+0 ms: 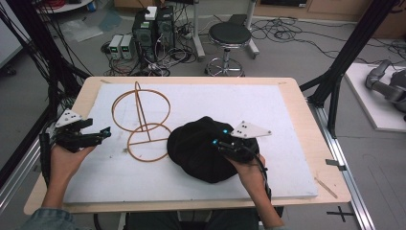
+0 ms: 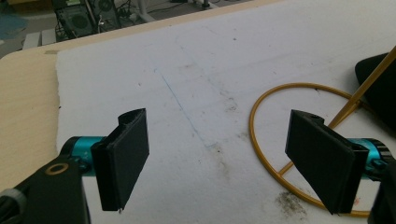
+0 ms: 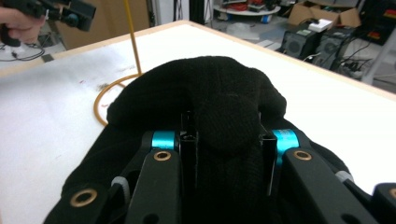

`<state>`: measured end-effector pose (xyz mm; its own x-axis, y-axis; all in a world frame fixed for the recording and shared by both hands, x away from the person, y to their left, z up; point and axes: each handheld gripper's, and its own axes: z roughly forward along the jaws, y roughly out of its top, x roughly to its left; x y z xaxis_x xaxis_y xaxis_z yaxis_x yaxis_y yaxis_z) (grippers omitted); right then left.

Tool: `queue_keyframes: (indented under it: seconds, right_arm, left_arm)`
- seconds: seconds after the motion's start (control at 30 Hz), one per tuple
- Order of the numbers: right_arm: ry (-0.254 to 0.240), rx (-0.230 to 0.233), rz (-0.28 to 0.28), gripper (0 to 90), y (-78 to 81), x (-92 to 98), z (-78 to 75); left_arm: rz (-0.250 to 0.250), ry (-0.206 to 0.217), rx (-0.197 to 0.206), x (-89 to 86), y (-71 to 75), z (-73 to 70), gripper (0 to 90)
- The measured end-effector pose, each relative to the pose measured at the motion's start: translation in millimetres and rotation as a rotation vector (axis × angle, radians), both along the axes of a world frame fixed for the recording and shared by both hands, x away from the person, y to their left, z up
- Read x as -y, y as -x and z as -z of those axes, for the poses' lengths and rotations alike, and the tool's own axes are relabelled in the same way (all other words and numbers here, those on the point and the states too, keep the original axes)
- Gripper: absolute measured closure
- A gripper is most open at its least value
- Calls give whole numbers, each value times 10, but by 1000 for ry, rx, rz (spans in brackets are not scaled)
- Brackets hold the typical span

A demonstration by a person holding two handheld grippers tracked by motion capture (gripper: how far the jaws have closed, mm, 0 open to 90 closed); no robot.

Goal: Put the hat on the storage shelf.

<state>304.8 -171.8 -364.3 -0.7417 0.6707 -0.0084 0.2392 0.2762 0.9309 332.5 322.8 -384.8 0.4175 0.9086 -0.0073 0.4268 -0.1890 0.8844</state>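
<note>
One black knitted hat lies on the white mat of the bench, just to the right of the wire stand, its edge touching the stand's lower ring. The hat is slumped in a rounded heap, with its longer side running from the stand toward my right hand; which way its opening faces I cannot tell. My right gripper is closed on a raised fold of the hat, the knit bunched between the two jaws. My left gripper stands wide apart with nothing between its jaws, held just left of the stand, above the mat. The stand is one piece of golden wire: two rings, the larger raised and the smaller flat on the mat, joined by a slanted rod. Nothing hangs on it. Count: one hat, one stand, two grippers.
</note>
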Motion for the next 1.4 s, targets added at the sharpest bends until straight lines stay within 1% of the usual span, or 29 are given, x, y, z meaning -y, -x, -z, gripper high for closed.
queue_keyframes:
  seconds: [0.1,0.23,0.3,0.33,0.5,0.57,0.6,0.73,0.83,0.93,1.1,1.17,1.2,1.23,1.3,1.4]
  right_arm:
    - [-14,11,17,719,9,57,-52]
    - [-49,16,29,719,18,129,-114]
    - [-55,35,32,719,28,163,-146]
    - [-57,37,36,718,37,179,-168]
    - [-73,75,65,718,77,303,-313]
    - [-92,87,77,719,85,359,-366]
    - [-103,85,83,718,89,382,-394]
    - [-119,107,94,719,69,453,-526]
    - [-126,128,101,718,50,476,-634]
    - [-137,147,111,719,28,492,-729]
    - [-167,172,122,718,-39,517,-847]
    - [-177,178,123,719,-70,521,-891]
    - [-190,186,120,718,-103,520,-938]
    - [-190,186,120,718,-103,520,-938]
    - [-203,191,121,719,-132,512,-991]
    - [-214,211,114,718,-167,490,-1087]
  left_arm:
    - [-1,1,1,-1,2,-1,219]
    - [-4,3,-3,-3,-7,12,219]
    - [-3,1,-6,-9,-12,17,219]
    - [-4,0,-7,-12,-12,17,219]
    - [-6,2,-2,-27,2,5,219]
    - [-4,3,-2,-21,4,4,219]
    - [-4,3,-2,-19,3,3,219]
    - [-4,2,-1,-14,7,-5,219]
    - [-9,7,3,-23,7,-9,219]
    - [-10,3,1,-47,10,-15,219]
    - [-16,13,7,-79,15,-24,219]
    - [-18,14,9,-93,19,-32,219]
    - [-22,19,11,-96,20,-34,219]
    - [-22,17,11,-103,22,-38,219]
    - [-24,19,12,-109,24,-43,219]
    - [-25,20,15,-111,25,-46,219]
